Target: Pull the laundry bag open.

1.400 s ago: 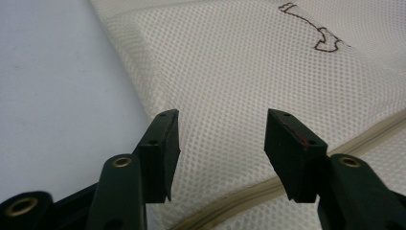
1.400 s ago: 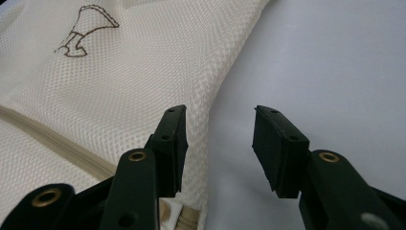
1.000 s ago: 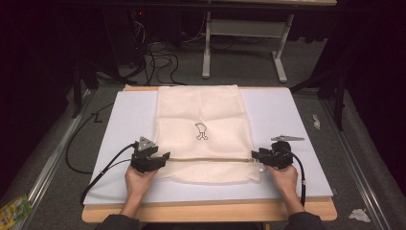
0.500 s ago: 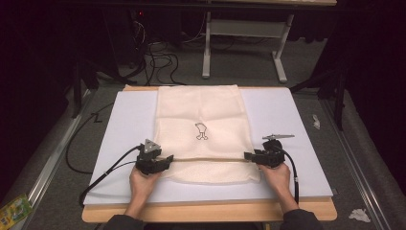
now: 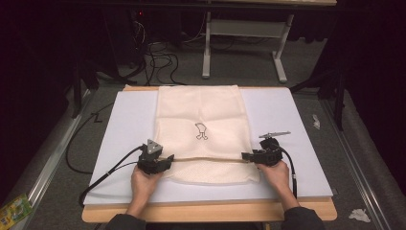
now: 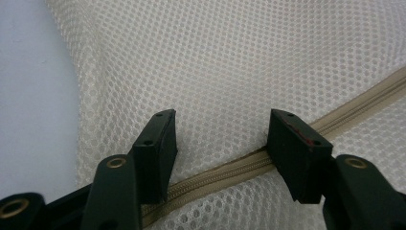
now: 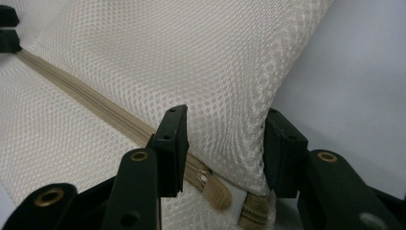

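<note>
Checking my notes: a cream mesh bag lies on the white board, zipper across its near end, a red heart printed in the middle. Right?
No. The mesh bag carries a small black outline figure, not a red heart, as the high view shows. The rest stands.

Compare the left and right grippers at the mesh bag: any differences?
The left gripper sits at the mesh bag's left edge, the right gripper at its right edge. A grey plate tops the left; the right has none. The zipper pull lies by the right's jaws, not the left's. Both open, straddling the zipper.
</note>
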Available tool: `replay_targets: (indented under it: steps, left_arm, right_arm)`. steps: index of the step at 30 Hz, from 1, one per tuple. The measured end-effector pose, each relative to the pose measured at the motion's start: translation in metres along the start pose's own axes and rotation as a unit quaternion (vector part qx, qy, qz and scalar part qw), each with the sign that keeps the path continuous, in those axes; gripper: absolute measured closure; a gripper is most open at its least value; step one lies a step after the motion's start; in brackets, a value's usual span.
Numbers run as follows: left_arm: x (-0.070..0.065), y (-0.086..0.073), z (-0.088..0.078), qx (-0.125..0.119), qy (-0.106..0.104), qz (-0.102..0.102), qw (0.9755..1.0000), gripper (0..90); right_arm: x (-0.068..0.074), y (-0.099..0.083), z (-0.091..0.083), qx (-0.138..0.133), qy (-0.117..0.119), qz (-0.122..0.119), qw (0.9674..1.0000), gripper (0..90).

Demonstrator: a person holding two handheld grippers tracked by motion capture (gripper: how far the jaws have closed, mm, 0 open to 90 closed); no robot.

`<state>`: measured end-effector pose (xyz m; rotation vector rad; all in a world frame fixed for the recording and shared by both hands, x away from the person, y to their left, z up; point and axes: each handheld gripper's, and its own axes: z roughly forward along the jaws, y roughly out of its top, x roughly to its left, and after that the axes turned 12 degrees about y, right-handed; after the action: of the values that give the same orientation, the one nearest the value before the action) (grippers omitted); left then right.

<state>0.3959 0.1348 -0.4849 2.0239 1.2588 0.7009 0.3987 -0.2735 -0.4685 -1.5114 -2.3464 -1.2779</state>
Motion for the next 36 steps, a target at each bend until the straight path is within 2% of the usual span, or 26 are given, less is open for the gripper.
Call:
replay_targets:
  steps: [6,10,12,14,18,25,32,36]
  left_arm:
    - [-0.002,0.001,0.0,0.002,0.004,0.002,1.0,44.2]
    - [-0.002,0.001,0.0,0.003,0.005,0.002,1.0,44.2]
    - [-0.002,0.001,0.0,0.004,0.006,0.002,1.0,44.2]
    - [-0.002,0.002,0.0,0.004,0.005,0.002,1.0,44.2]
    - [-0.001,0.003,0.001,0.006,0.001,0.004,1.0,44.2]
    - [0.003,0.005,0.0,0.011,-0.01,0.002,0.9999,44.0]
    - [0.001,0.008,-0.005,0.004,-0.033,-0.006,0.9994,45.1]
    - [-0.003,0.013,-0.007,0.0,-0.043,-0.002,0.9991,45.4]
  right_arm:
    - [0.004,0.003,0.005,0.012,-0.014,-0.02,0.9996,66.2]
    - [0.005,0.006,0.006,0.031,-0.023,-0.033,0.9987,76.7]
    - [0.006,0.007,0.007,0.036,-0.021,-0.037,0.9984,82.9]
    - [0.007,0.008,0.009,0.038,-0.019,-0.041,0.9982,85.4]
    - [0.005,0.009,0.006,0.033,-0.01,-0.048,0.9982,87.5]
    - [0.009,0.014,-0.013,-0.001,0.007,-0.054,0.9985,87.9]
    - [0.02,0.023,-0.02,-0.003,0.004,-0.067,0.9977,87.9]
    - [0.024,0.028,-0.024,-0.007,0.003,-0.074,0.9973,88.0]
